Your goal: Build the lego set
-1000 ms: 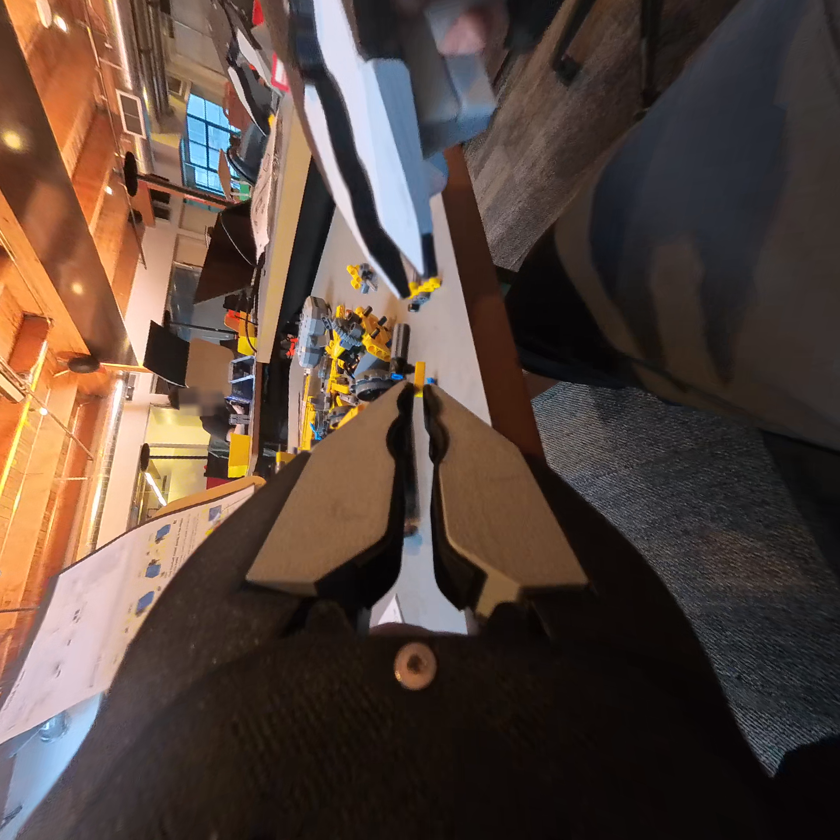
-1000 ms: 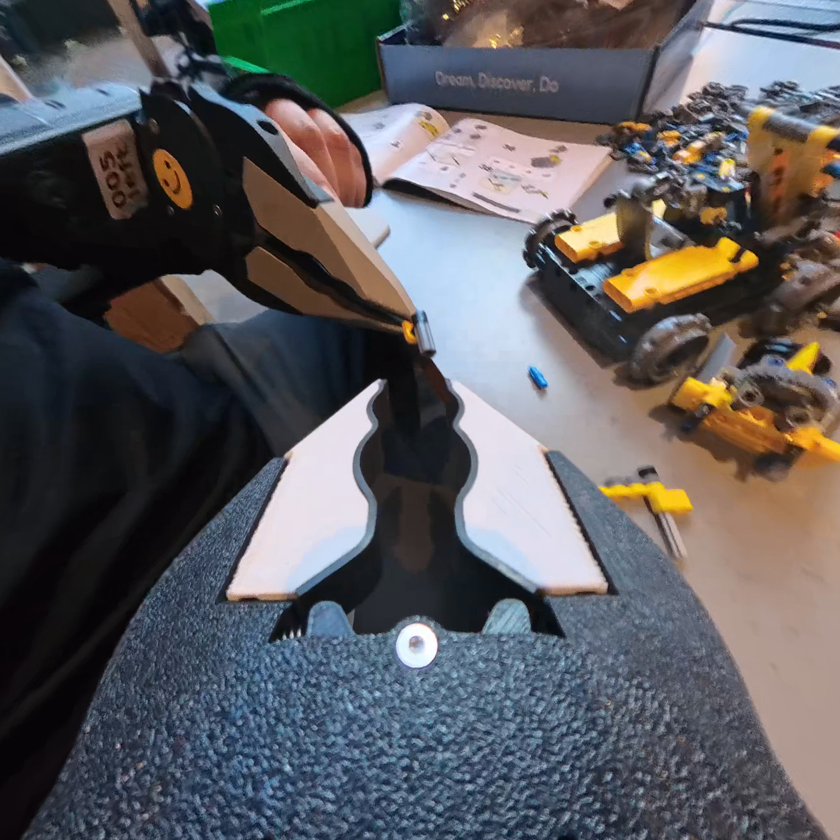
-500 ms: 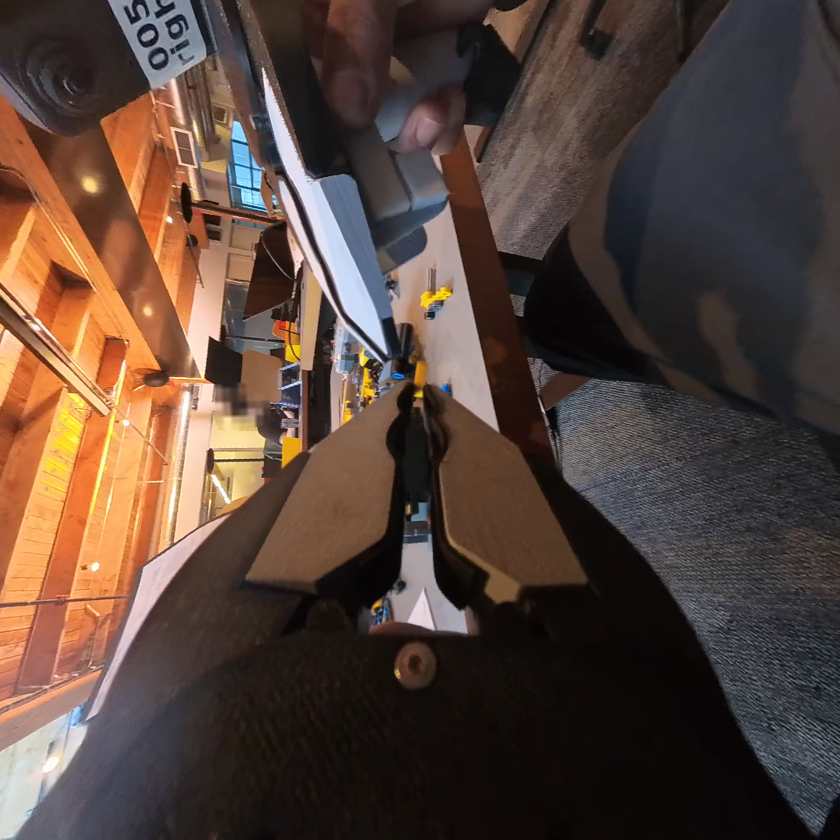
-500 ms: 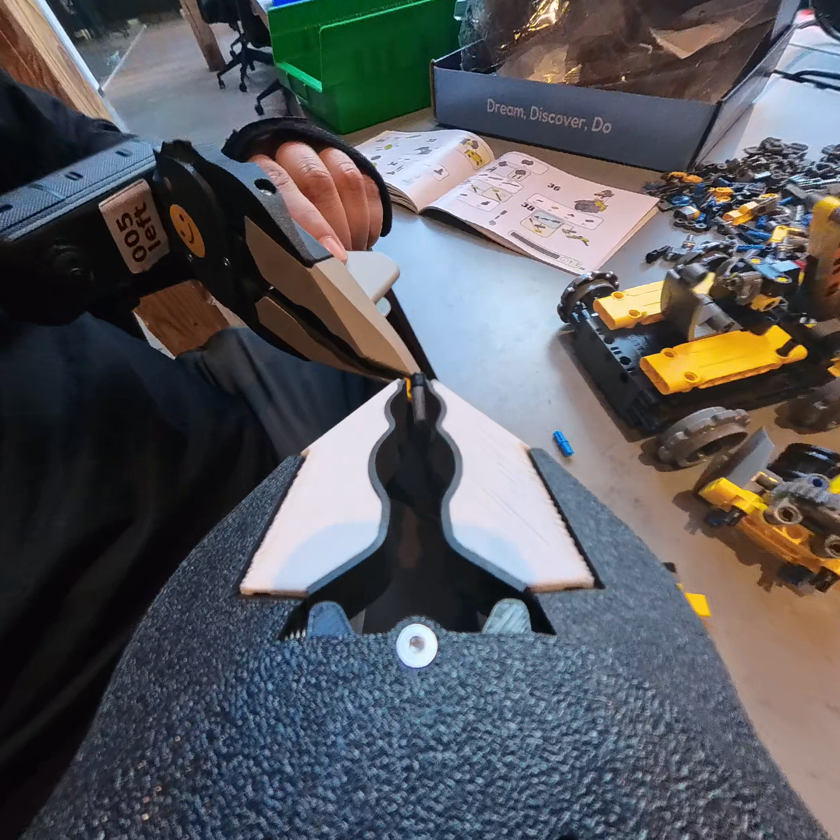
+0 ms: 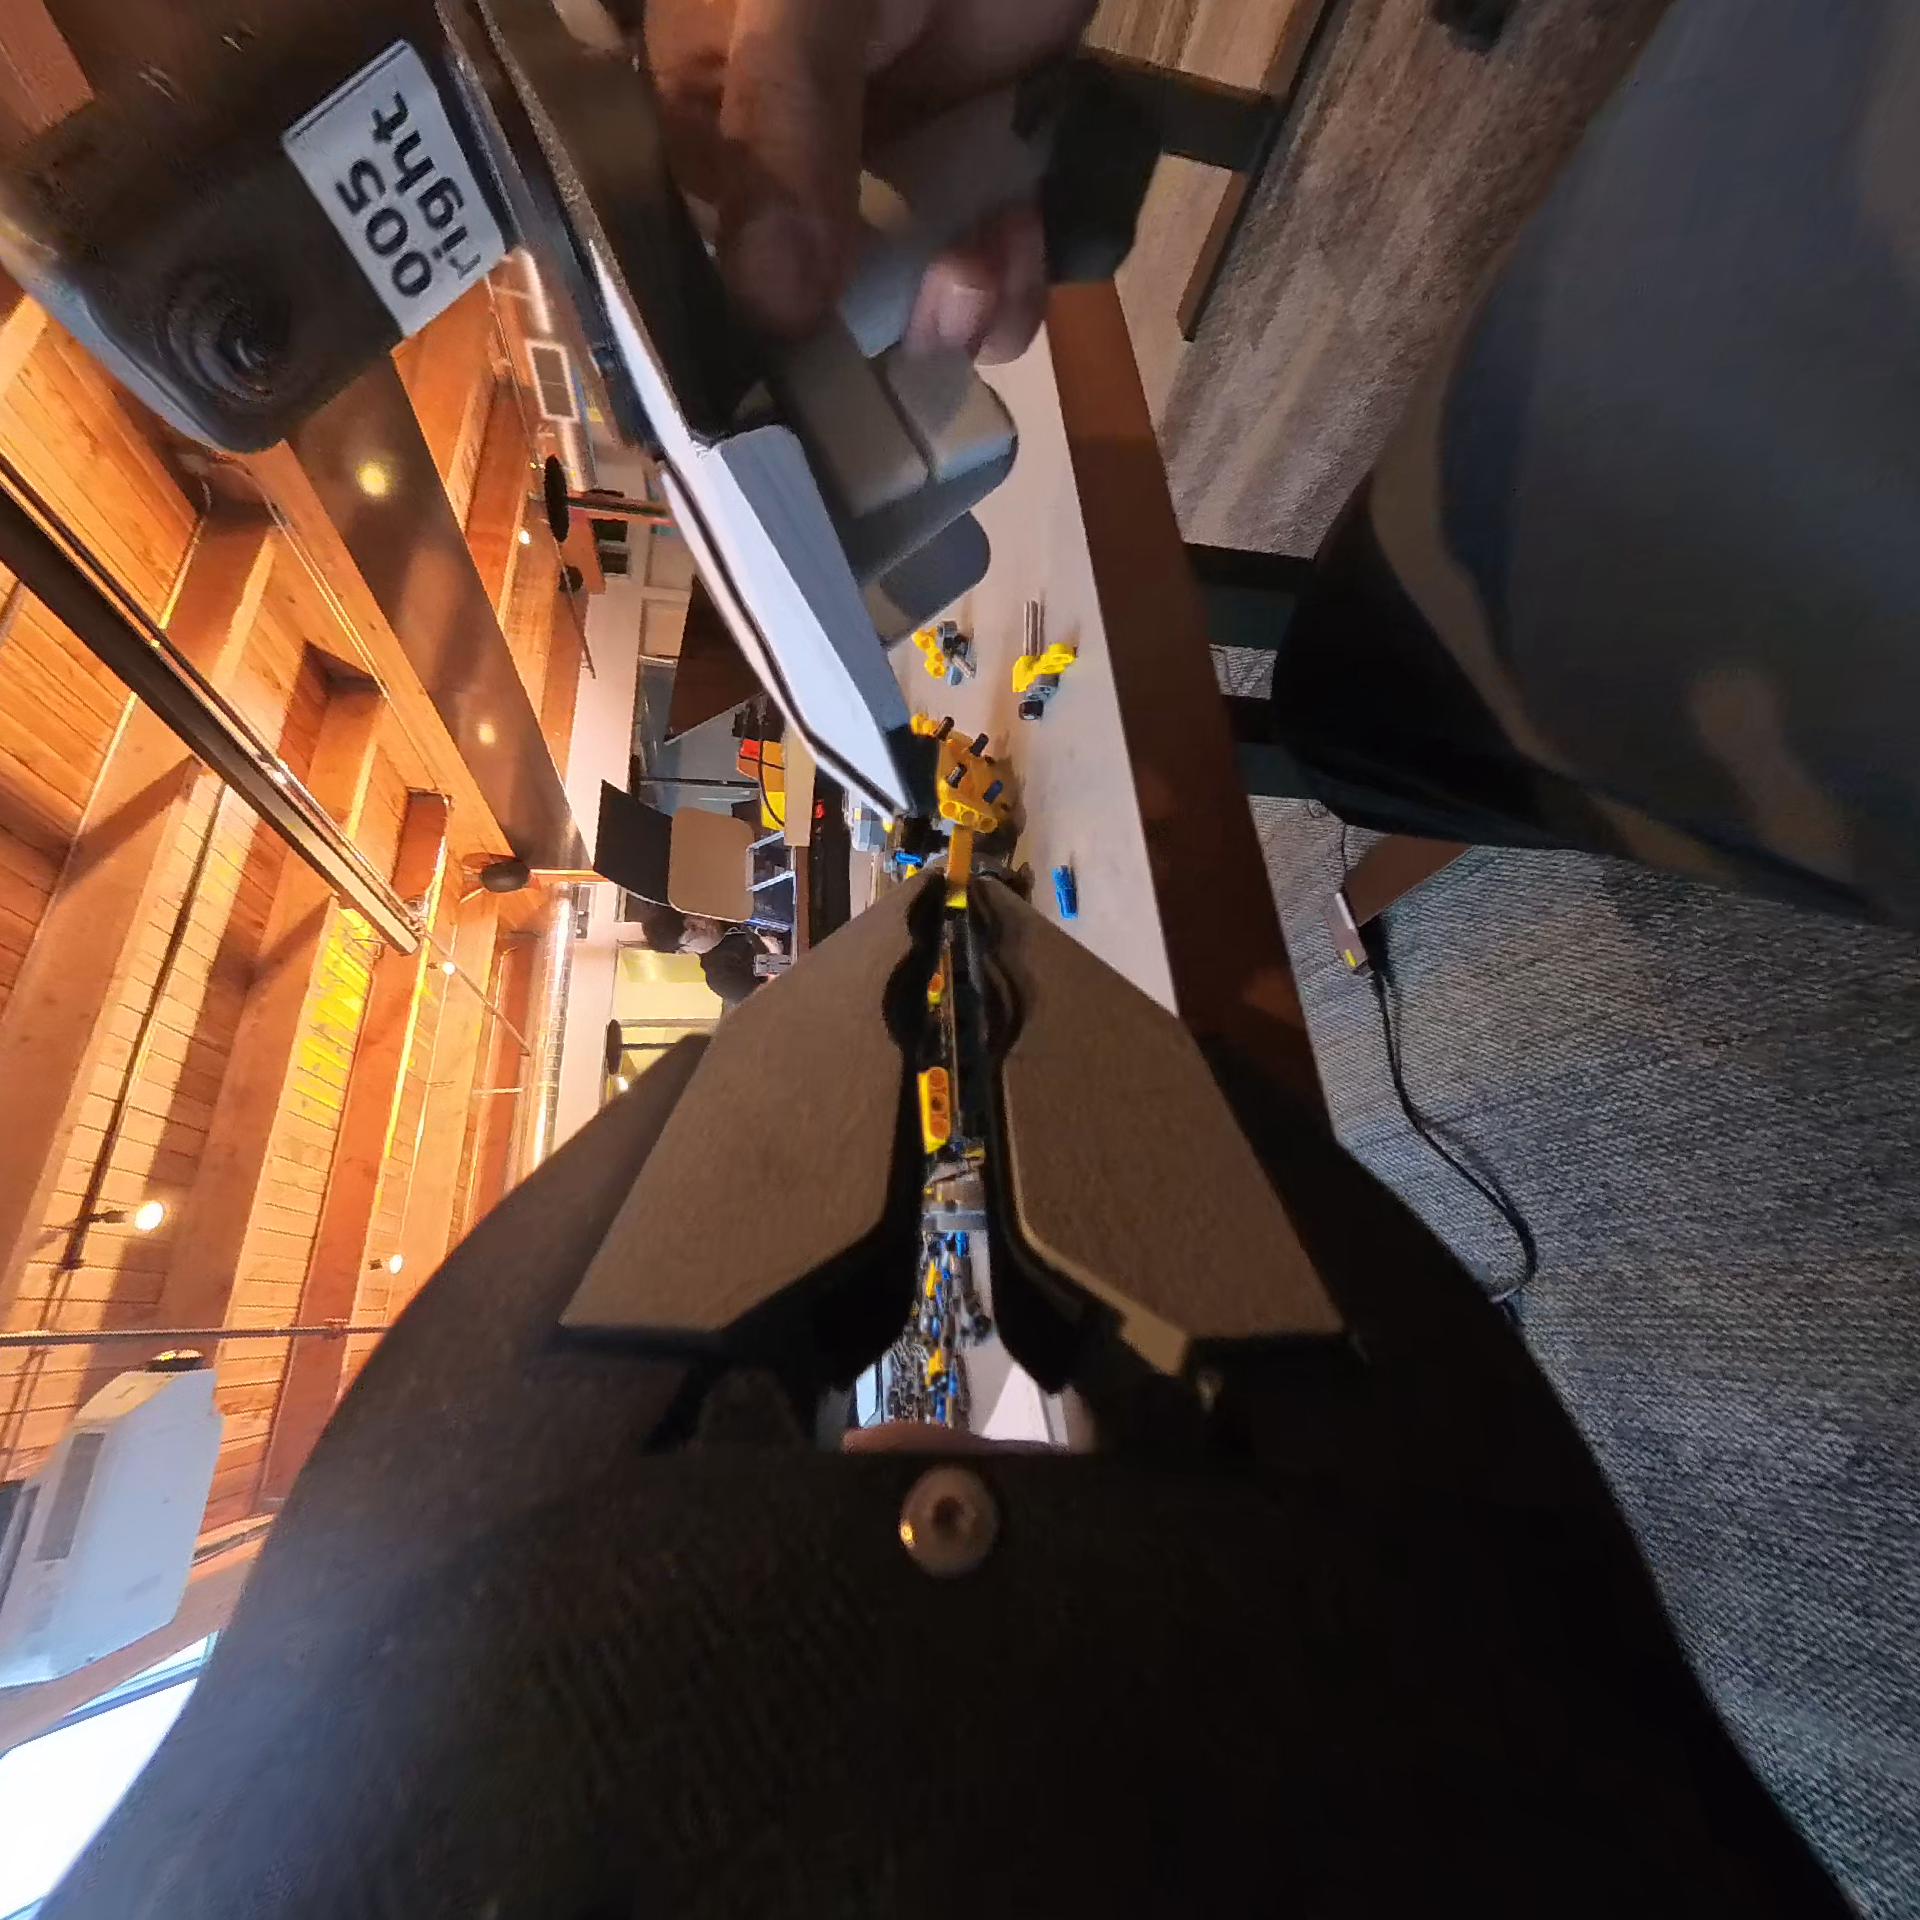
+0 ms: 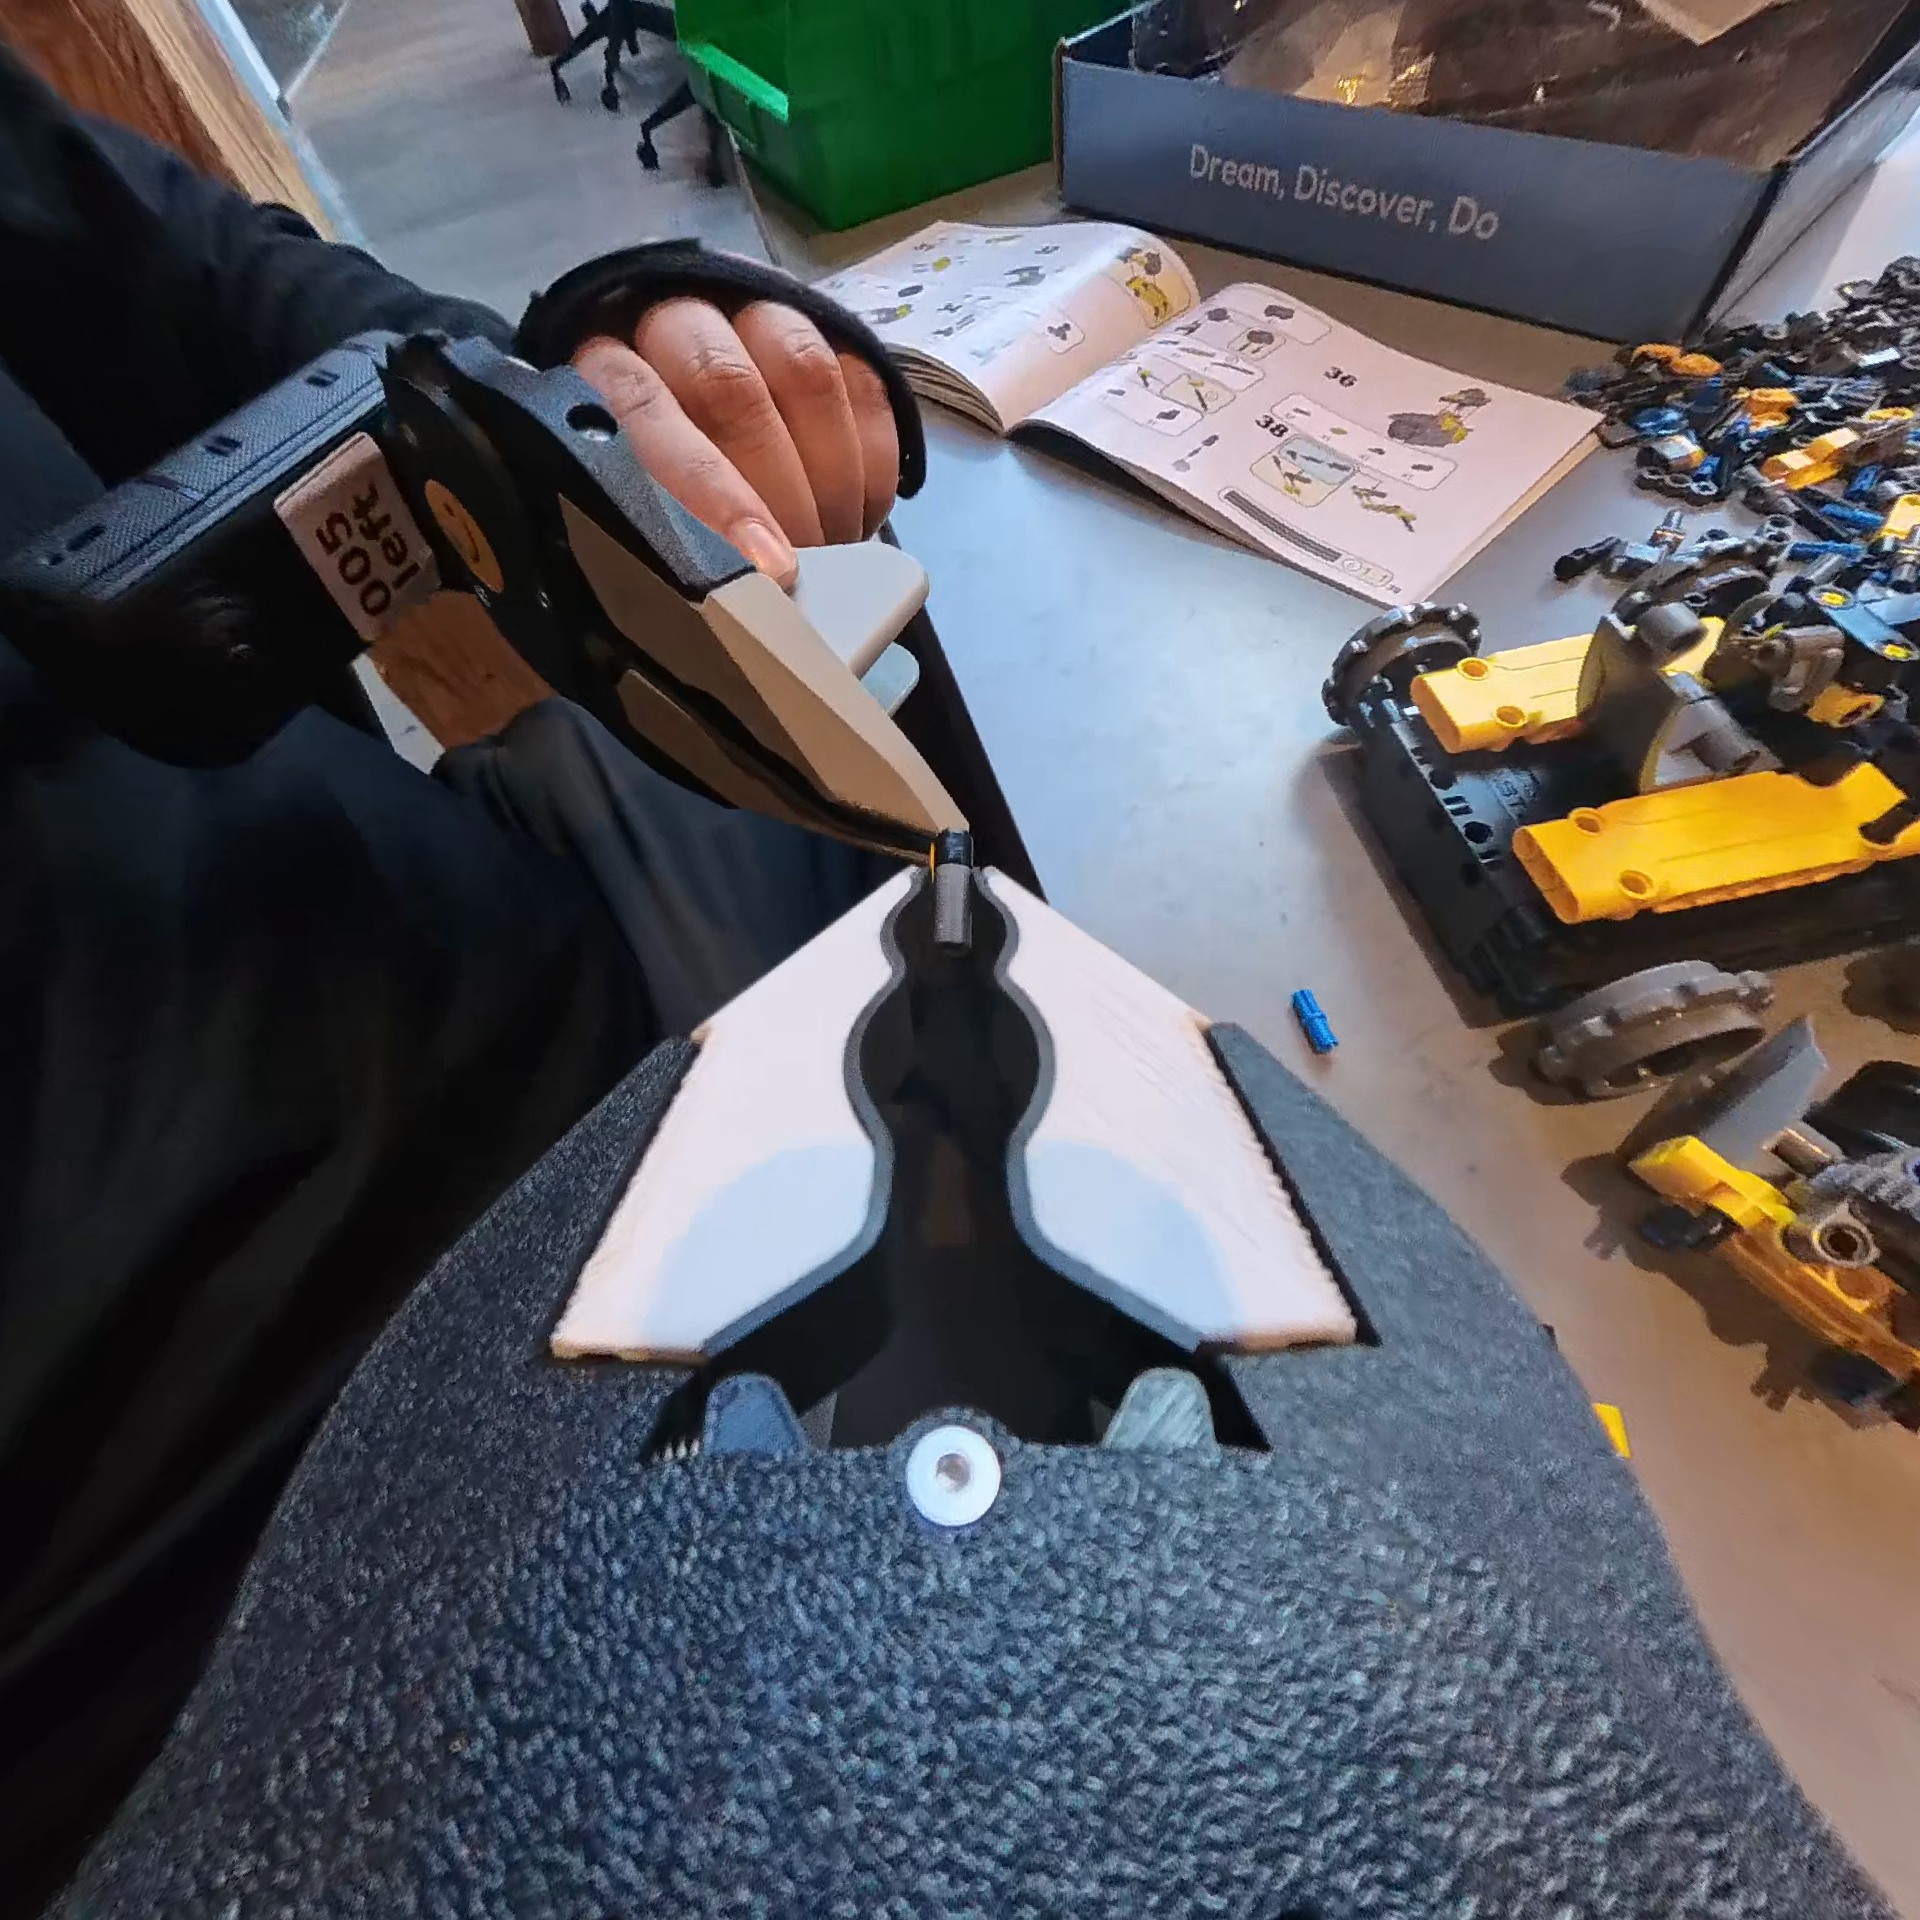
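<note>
Just off the near edge of the worktop [image 6: 1174, 727], over the person's lap, a small dark pin [image 6: 950, 906] sits pinched between the tips of the right hand-held gripper [image 6: 950, 883], its long axis running roughly along the fingers, far end pointing away from the camera. That end meets the tip of the left hand-held gripper [image 6: 935, 836], which comes in from the left, closed down on a thin black-and-yellow piece [image 5: 954, 904] whose long axis also lines up with its fingers. So both are clamped, tip to tip, in the air.

Room-wise, the bit of worktop right beside the tips is bare except for one blue peg [image 6: 1313, 1020]. Further right there's one yellow-and-black vehicle build [image 6: 1621, 831] with two grey wheels showing, one smaller yellow sub-assembly [image 6: 1787, 1247] near it, and a loose pile of parts [image 6: 1787, 457] behind. One open instruction booklet [image 6: 1226, 405] lies further back, then one dark box [image 6: 1403, 197] and a green bin [image 6: 883, 94].
</note>
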